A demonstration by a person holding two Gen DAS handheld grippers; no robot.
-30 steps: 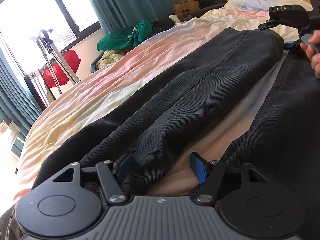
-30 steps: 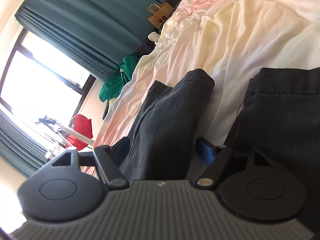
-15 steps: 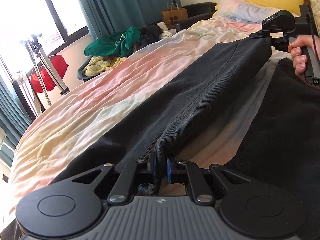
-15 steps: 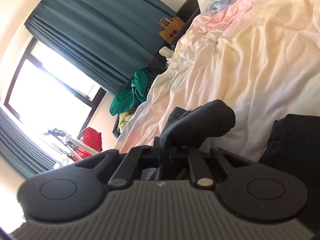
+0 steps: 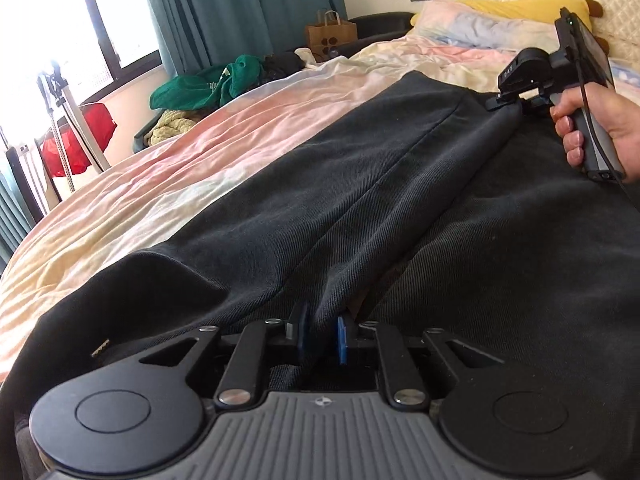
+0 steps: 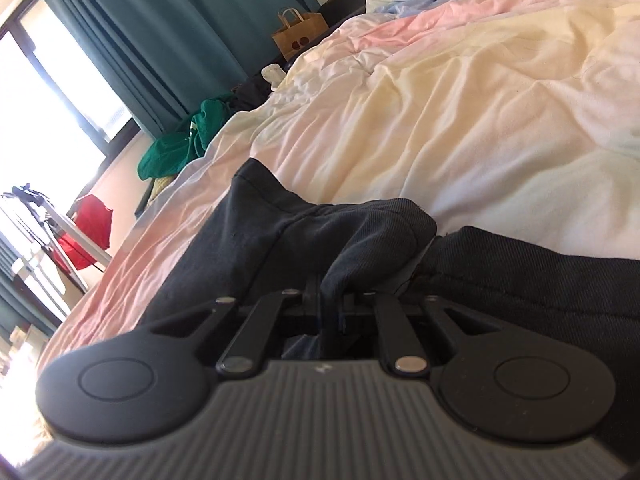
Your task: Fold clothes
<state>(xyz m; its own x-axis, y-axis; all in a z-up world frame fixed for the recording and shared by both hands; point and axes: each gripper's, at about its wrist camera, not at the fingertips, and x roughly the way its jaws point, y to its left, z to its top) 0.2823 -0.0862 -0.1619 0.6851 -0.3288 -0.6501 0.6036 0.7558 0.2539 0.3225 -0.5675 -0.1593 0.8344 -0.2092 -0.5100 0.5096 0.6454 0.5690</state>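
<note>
A fold of the dark trousers (image 5: 360, 200) is clamped between the fingers (image 5: 299, 322) of the left gripper (image 5: 322, 330), whose jaws are easing open. The cuff end of one leg is pinched between the tightly closed fingers (image 6: 312, 300) of the right gripper (image 6: 330, 308). The trousers are spread lengthwise on the bed (image 5: 168, 160), over pastel bedding. Further off, the right gripper's handle is gripped by a hand (image 5: 600, 128). Beyond the bed, a green garment (image 5: 208, 84), a paper bag (image 5: 330, 36) and teal curtains (image 5: 240, 4) are seen.

Bare bedsheet (image 5: 168, 184) lies open left of the trousers (image 5: 360, 184); the pillow (image 5: 480, 24) bounds the far end.
</note>
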